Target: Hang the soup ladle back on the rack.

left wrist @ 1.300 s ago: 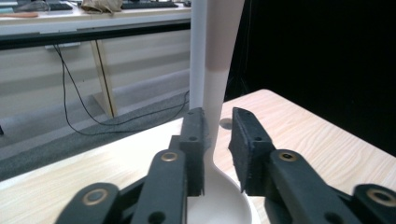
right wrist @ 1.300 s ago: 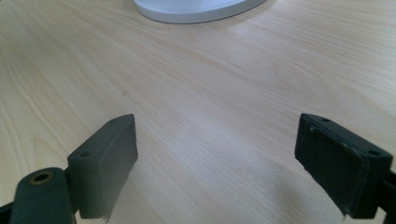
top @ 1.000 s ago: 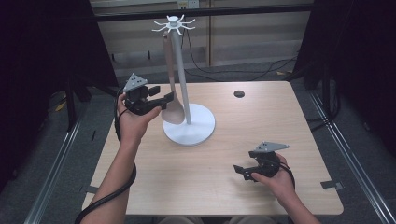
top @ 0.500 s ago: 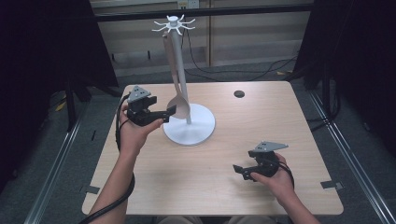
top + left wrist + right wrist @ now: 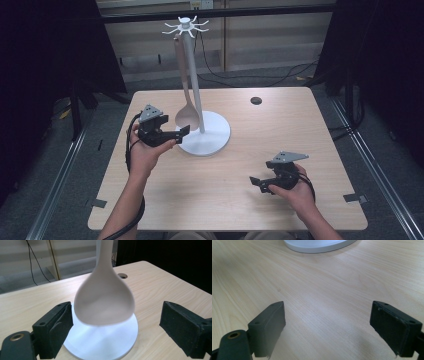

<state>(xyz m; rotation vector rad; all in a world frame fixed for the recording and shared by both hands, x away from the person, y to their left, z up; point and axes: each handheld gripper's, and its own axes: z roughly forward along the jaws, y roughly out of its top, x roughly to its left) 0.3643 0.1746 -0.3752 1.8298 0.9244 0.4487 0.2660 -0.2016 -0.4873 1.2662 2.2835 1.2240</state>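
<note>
A beige spoon hangs by its handle from a hook at the top of a white stand. Its bowl is just above the stand's round base. My left gripper is level with the bowl at its left. Its jaws have just been opening and now stand wide. In the left gripper view the spoon's bowl hangs between the pads of the left gripper with a gap on each side. My right gripper rests low at the table's front right, open and with nothing in it.
A small dark round hole sits in the wooden table behind the stand at the right. The stand's base edge lies ahead of the right gripper. Dark frames and cables surround the table.
The left gripper has sunk toward the table and drawn slightly back from the stand, and its jaws have come apart from the spoon's bowl. The spoon stays hanging. The right hand has not moved.
</note>
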